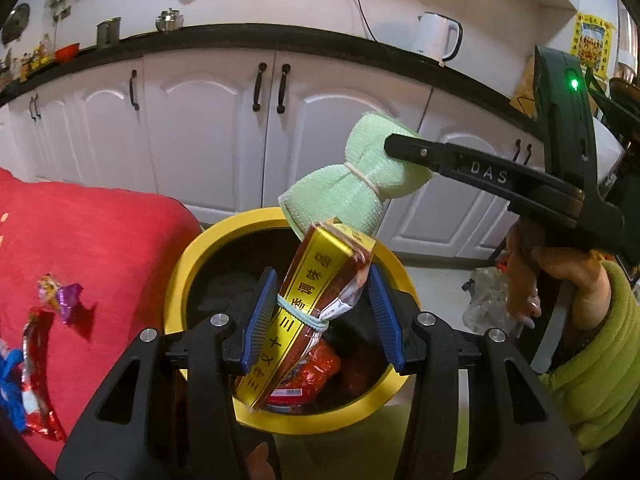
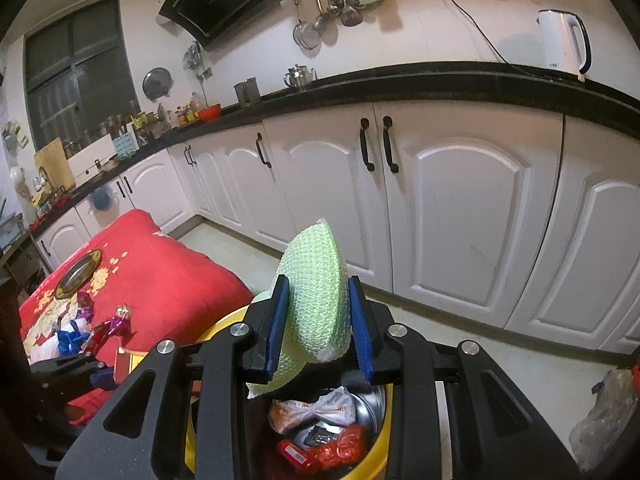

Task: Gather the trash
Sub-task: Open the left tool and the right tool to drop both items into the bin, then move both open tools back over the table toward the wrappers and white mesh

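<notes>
A yellow-rimmed trash bin stands on the floor below both grippers, with wrappers inside; it also shows in the right wrist view. My left gripper is over the bin; a gold and red packet tied with a band sits between its blue pads, the jaws wider than the packet. My right gripper is shut on a green foam net bundle, held above the bin; the bundle shows in the left wrist view beside the right gripper.
A red cloth-covered surface at left holds loose candy wrappers, also seen in the right wrist view. White cabinets and a black counter with a white kettle stand behind. A clear plastic bag lies on the floor at right.
</notes>
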Action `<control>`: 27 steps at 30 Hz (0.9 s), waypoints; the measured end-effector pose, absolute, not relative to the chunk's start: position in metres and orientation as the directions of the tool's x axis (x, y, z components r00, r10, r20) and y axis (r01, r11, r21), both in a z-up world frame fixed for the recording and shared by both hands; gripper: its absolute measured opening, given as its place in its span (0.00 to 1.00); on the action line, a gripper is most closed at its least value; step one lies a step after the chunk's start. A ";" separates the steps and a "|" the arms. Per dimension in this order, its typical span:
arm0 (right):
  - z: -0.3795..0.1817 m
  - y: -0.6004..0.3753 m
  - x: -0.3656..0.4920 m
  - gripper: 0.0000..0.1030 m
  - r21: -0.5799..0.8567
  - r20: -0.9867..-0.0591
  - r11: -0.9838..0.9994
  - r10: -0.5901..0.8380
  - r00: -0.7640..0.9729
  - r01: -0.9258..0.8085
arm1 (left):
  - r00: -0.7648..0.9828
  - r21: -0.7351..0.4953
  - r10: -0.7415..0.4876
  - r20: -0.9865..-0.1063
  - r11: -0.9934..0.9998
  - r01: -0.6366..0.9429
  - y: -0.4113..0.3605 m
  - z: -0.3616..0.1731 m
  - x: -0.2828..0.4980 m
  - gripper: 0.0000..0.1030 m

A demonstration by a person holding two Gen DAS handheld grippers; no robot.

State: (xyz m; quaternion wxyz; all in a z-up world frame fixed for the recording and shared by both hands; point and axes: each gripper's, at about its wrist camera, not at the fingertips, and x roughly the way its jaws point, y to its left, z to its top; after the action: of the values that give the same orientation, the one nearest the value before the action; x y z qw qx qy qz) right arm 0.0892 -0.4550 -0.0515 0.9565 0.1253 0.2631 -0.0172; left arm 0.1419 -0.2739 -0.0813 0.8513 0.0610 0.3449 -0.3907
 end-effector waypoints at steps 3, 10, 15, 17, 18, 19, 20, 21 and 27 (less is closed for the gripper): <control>-0.054 -0.457 0.091 0.28 0.244 -0.512 0.964 0.040 0.858 0.101 | 0.446 -0.168 -0.621 -0.645 0.684 0.710 -0.280 -0.087 0.145 0.38; -0.060 -0.461 0.095 0.30 0.282 -0.523 0.955 0.069 0.849 0.096 | 0.439 -0.170 -0.609 -0.661 0.691 0.702 -0.284 -0.095 0.148 0.37; -0.062 -0.462 0.096 0.34 0.299 -0.526 0.950 0.085 0.846 0.091 | 0.440 -0.169 -0.600 -0.668 0.698 0.695 -0.282 -0.097 0.151 0.37; -0.062 -0.463 0.094 0.42 0.314 -0.520 0.945 0.090 0.850 0.092 | 0.438 -0.176 -0.600 -0.670 0.701 0.691 -0.281 -0.097 0.152 0.41; -0.062 -0.464 0.094 0.43 0.317 -0.518 0.944 0.089 0.851 0.094 | 0.440 -0.176 -0.598 -0.669 0.704 0.688 -0.280 -0.097 0.150 0.48; -0.061 -0.464 0.094 0.43 0.317 -0.517 0.944 0.088 0.851 0.096 | 0.444 -0.177 -0.596 -0.669 0.708 0.684 -0.279 -0.097 0.150 0.51; -0.060 -0.463 0.093 0.43 0.316 -0.516 0.944 0.085 0.852 0.097 | 0.447 -0.179 -0.594 -0.669 0.712 0.679 -0.278 -0.097 0.150 0.51; -0.059 -0.463 0.093 0.44 0.316 -0.513 0.944 0.083 0.854 0.098 | 0.451 -0.181 -0.589 -0.670 0.719 0.671 -0.276 -0.096 0.150 0.52; -0.055 -0.460 0.092 0.48 0.309 -0.498 0.947 0.081 0.863 0.090 | 0.498 -0.181 -0.570 -0.653 0.757 0.628 -0.263 -0.089 0.150 0.79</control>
State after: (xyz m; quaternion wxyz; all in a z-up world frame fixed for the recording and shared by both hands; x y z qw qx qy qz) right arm 0.0915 -0.4595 -0.0550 0.9514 0.1628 0.2615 -0.0024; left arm 0.1505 -0.2634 -0.0885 0.8646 0.0402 0.3616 -0.3465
